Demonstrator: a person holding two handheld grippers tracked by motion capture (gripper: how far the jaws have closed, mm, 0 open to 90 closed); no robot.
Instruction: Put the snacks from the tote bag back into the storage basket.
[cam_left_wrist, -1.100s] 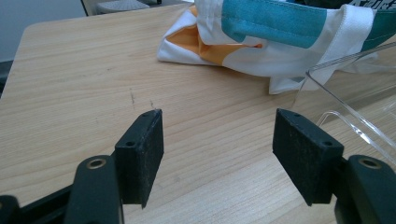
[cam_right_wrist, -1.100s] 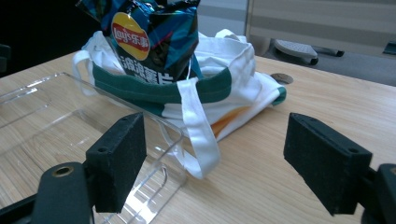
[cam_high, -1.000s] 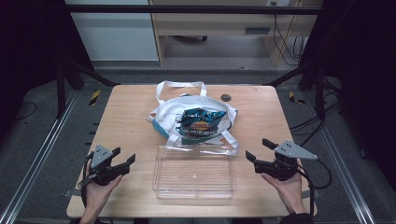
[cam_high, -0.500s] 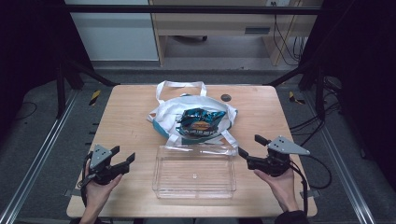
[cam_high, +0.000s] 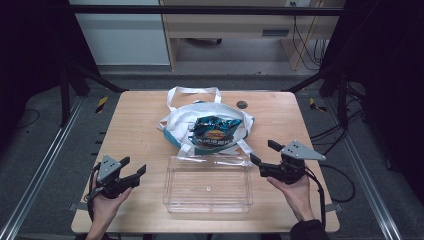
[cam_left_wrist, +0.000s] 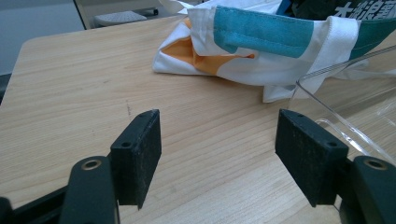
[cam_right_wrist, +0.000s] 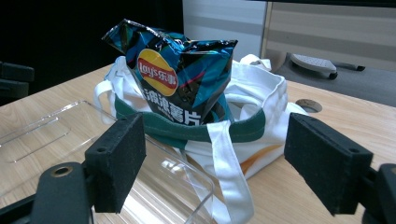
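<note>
A white tote bag with teal trim (cam_high: 200, 117) (cam_left_wrist: 261, 56) (cam_right_wrist: 252, 112) lies at the table's middle. A dark blue chip bag (cam_high: 214, 131) (cam_right_wrist: 180, 77) sticks out of its mouth. In front of it stands a clear plastic bin (cam_high: 207, 184) (cam_left_wrist: 355, 88) (cam_right_wrist: 51, 140), nothing inside. My left gripper (cam_high: 134, 170) (cam_left_wrist: 219, 156) is held open left of the bin, low over the bare wood. My right gripper (cam_high: 262, 152) (cam_right_wrist: 215, 161) is open at the bin's far right corner, pointing at the bags.
A round cable hole (cam_high: 242, 104) (cam_right_wrist: 308, 105) sits in the wooden table (cam_high: 135, 120) behind the tote. Black frame posts and cables stand off the right side. A desk and cabinet are beyond the far edge.
My right gripper has moved left and slightly forward, from the table's right edge to the bin's far right corner. The left gripper has barely moved.
</note>
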